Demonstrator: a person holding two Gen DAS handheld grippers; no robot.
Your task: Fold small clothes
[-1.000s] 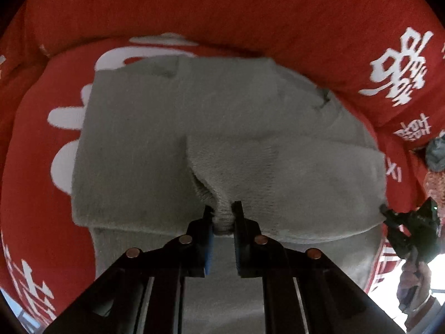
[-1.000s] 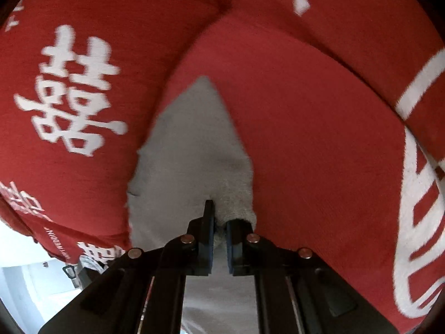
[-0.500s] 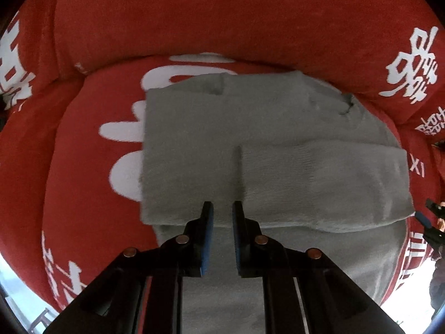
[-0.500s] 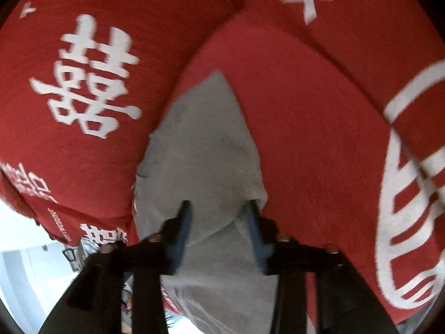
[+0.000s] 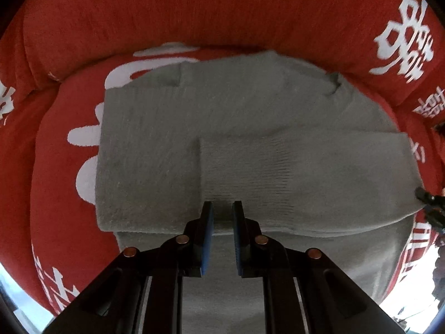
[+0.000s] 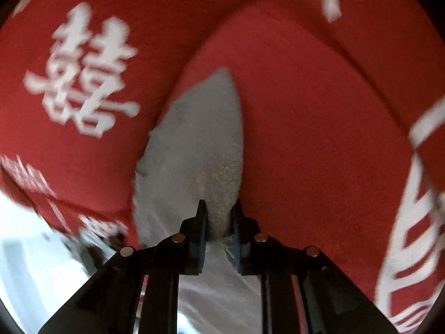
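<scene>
A grey knit garment [image 5: 250, 128] lies spread on a red cover, with one sleeve [image 5: 306, 181] folded flat across its body. My left gripper [image 5: 223, 217] points straight down over the sleeve's near edge. Its jaws stand a narrow slit apart with nothing pinched between them. In the right wrist view the same garment [image 6: 200, 139] runs to a point ahead. My right gripper [image 6: 219, 217] is closing, with a ridge of the grey cloth between its pads. The right gripper's tip [image 5: 431, 203] also shows at the garment's right edge.
The red plush cover [image 5: 194, 14] with white characters drapes a cushioned seat and its raised back. In the right wrist view the cover [image 6: 306, 111] fills most of the frame. A bright floor [image 6: 33, 264] shows beyond its lower left edge.
The left gripper let go of the pinched sleeve end, which now lies flat. The right gripper opened wide, then closed again on the garment's edge and rolled a little.
</scene>
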